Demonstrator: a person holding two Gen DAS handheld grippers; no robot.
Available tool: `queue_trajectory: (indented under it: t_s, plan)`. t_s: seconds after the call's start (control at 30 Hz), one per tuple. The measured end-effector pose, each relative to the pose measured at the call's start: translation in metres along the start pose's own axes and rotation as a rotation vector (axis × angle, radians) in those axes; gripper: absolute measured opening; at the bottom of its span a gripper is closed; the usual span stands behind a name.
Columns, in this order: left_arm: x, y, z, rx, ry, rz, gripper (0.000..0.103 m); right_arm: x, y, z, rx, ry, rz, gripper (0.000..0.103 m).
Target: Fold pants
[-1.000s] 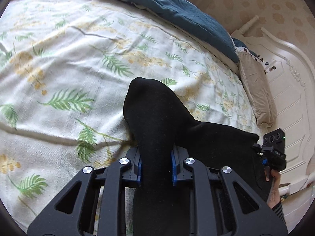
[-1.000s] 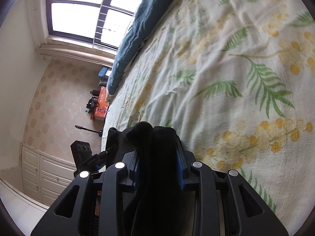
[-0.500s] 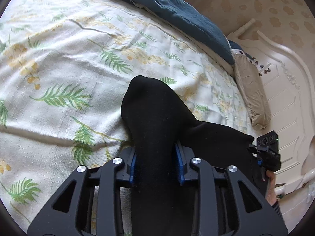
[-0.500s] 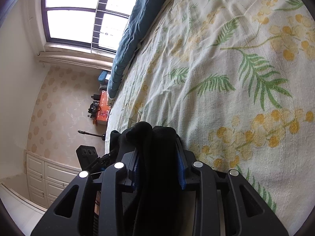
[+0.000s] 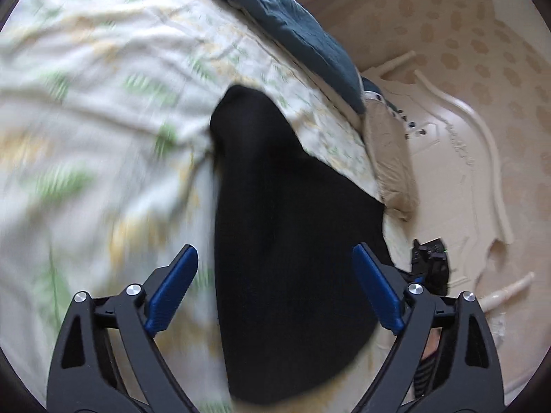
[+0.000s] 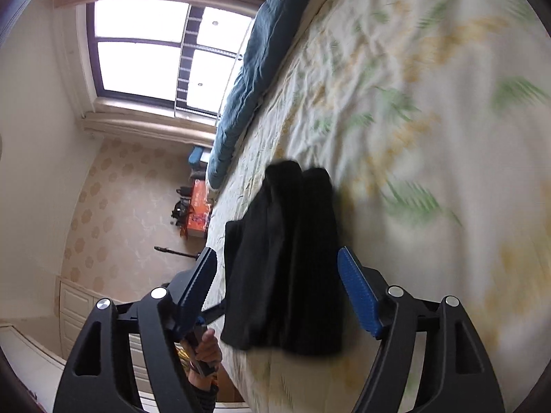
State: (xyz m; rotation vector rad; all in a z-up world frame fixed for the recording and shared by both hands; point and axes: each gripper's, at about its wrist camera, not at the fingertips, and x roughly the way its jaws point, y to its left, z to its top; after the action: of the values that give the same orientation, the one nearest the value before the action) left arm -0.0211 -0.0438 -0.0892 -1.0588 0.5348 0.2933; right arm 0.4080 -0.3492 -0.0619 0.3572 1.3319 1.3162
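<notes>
So we just let go of the pants (image 5: 289,258). A second ago both sets of tongs were clamped on the black fabric, and now the left tongs (image 5: 275,289) and the right tongs (image 6: 277,292) are both opening, blue pads standing clear of the cloth on either side. The fabric still sits between the pads in both views, but nothing is pressing on it anymore.

The pants are lying on the bed (image 5: 86,120), on the leafy floral sheet, near the edge of the mattress. From the right wrist view they look like a compact dark bundle (image 6: 286,258) with a couple of layers stacked side by side, so our guess is that a fold has just been laid down and this is the release after it. Both views are smeared with motion blur, and the bundle sits further from the pads than it did, so the tongs look to be pulling back from it.

What it means for the task: this fold seems done and the pile is holding its shape on its own. Whether one more fold is needed we can't really tell from here, as the far end is bunched and the near edge is blurry. The bundle is close to the bed edge, so a careless nudge could drag it off.
</notes>
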Motion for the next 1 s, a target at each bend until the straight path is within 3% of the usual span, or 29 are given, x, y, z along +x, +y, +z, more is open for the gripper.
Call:
queue_trajectory:
  t_s: [0.3, 0.5, 0.93, 0.97, 1.0]
  plan:
    - [-0.016, -0.011, -0.061, 0.036, 0.018, 0.021, 0.091, -0.033, -0.014, -0.062, 0.033, -0.017, -0.024, 0.073]
    - [-0.003, -0.008, -0.062, -0.039, 0.036, -0.047, 0.091, -0.017, -0.005, -0.062, 0.017, -0.008, -0.025, 0.076]
    - [0.007, -0.009, -0.068, -0.055, 0.020, -0.045, 0.091, 0.033, 0.010, -0.051, -0.011, 0.021, -0.054, 0.078]
    - [0.008, -0.010, -0.067, -0.054, 0.021, -0.042, 0.090, 0.036, 0.012, -0.051, -0.018, 0.022, -0.058, 0.078]
    - [0.009, -0.011, -0.067, -0.052, 0.024, -0.033, 0.082, 0.038, 0.014, -0.051, -0.028, 0.021, -0.067, 0.076]
